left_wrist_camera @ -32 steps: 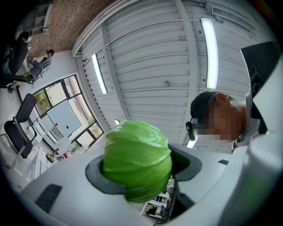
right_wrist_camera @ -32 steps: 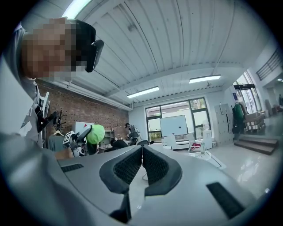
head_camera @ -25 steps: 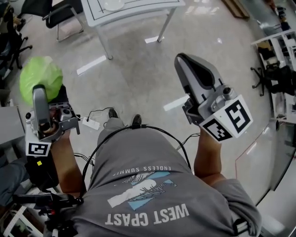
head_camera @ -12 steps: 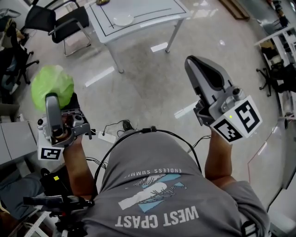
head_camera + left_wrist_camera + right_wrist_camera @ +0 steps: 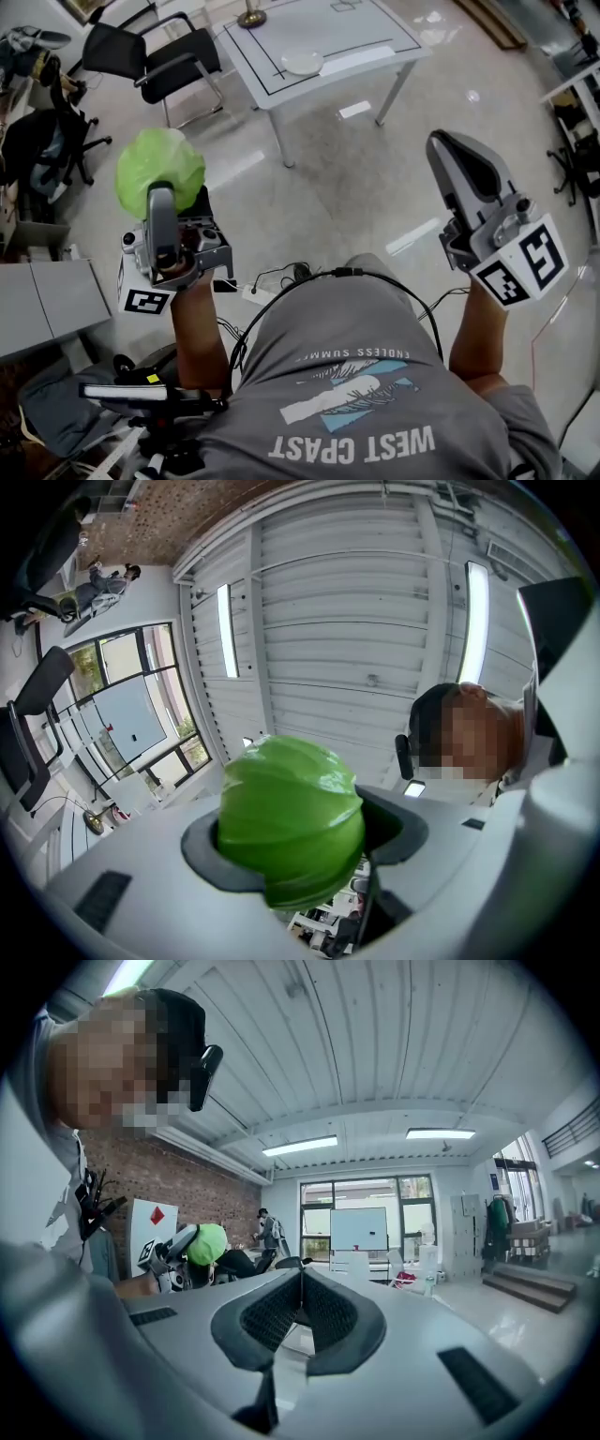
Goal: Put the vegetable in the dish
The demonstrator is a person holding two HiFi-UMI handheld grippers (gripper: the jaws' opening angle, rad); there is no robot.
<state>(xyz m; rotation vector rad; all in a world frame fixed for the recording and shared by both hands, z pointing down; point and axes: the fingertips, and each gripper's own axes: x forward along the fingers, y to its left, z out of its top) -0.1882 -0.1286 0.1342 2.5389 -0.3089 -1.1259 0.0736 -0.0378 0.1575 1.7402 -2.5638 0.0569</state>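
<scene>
Overhead, holds a green cabbage (image 5: 157,169) clamped in the left gripper (image 5: 164,202), raised above the floor and well apart from the white dish (image 5: 302,63) on the grey table (image 5: 375,47) ahead. Carries the right gripper (image 5: 459,155) beside it, gripping nothing. Left gripper view: shows the cabbage (image 5: 291,817) wedged between both jaws, pressed at its sides. Right gripper view: shows jaws closed together, with the cabbage (image 5: 211,1241) off to the left.

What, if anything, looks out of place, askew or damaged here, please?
Nothing stands out. The green vegetable sits intact, clamped in the left gripper, the right gripper is shut and empty, and the white dish lies flat on the table ahead; no spill shows.
</scene>
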